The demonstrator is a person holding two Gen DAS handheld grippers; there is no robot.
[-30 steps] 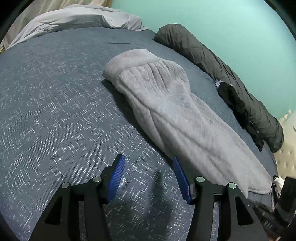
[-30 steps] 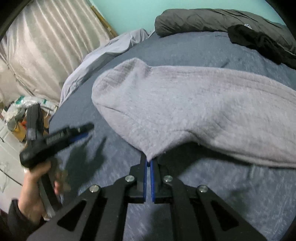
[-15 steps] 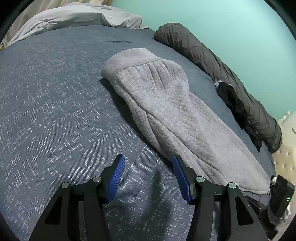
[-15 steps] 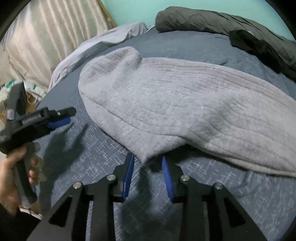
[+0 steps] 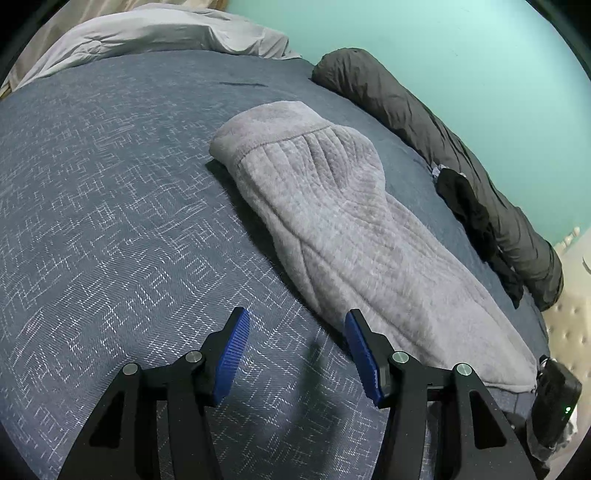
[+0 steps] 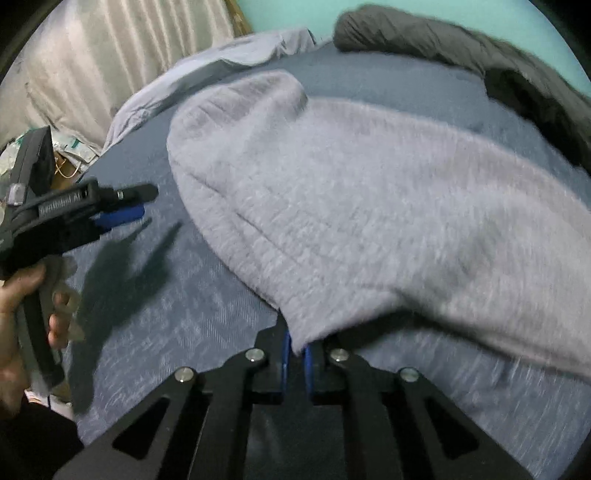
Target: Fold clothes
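Your right gripper (image 6: 296, 350) is pinched on the near corner of the long grey quilted fleece garment (image 5: 343, 229), its blue pads having just been closing, with that corner of cloth between them; the rest of the garment lies stretched along the dark blue patterned bedspread (image 5: 110, 206), running away from you toward a folded band at its far end; your left gripper (image 5: 295, 350) hangs over the bare bedspread just beside the garment's near edge, its blue ribbed pads standing about half apart with nothing between them; in the right wrist view your hand (image 6: 22, 295) grips its black handle at the left edge; behind the garment a dark grey rolled bolster (image 5: 436, 147) lies along the mint green wall (image 5: 461, 55), with a small black cloth (image 5: 476, 221) resting against it; a pale grey crumpled duvet (image 5: 155, 35) sits at the far end of the bed.
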